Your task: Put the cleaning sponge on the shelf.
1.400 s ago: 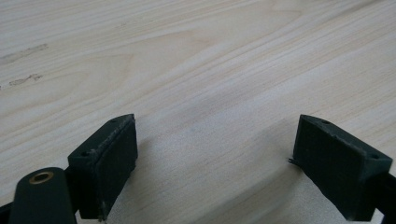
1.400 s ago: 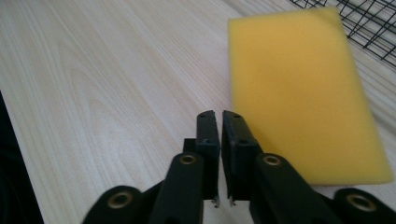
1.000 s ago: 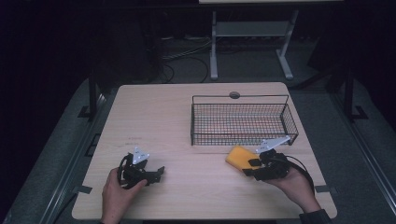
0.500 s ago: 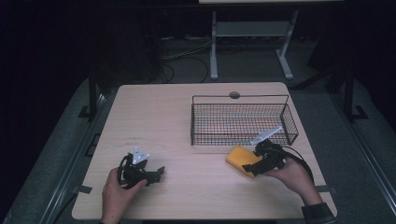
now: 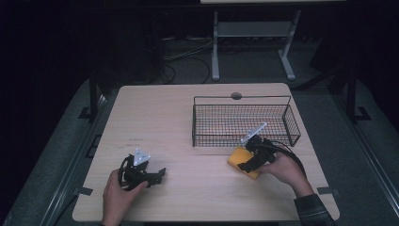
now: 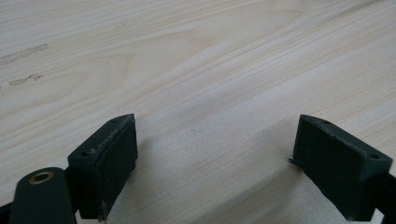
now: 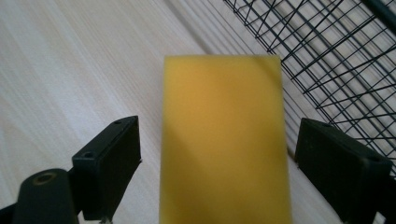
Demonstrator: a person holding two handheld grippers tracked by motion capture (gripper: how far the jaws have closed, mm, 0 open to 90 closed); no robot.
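A yellow sponge (image 5: 235,157) lies flat on the wooden table (image 5: 188,122), just in front of the black wire basket (image 5: 242,98). My right gripper (image 5: 243,165) reaches over it from the right. In the right gripper view the sponge (image 7: 224,140) lies between the two black jaws of my right gripper (image 7: 217,161), with a gap on each side. Those jaws have just been opening, and they stand wide without pressing the sponge. My left gripper (image 5: 160,173) rests at the front left of the table. In its own view my left gripper (image 6: 215,158) is open over bare wood.
The basket's mesh wall (image 7: 327,56) runs close along the right of the sponge. A round cable hole (image 5: 236,96) sits at the table's far edge. A white stand (image 5: 251,37) and floor cables lie beyond the table. Bare tabletop spans the left and middle.
My right gripper has moved left and a little toward the basket, over the sponge, and its jaws have spread apart. The left gripper and the sponge have stayed put.
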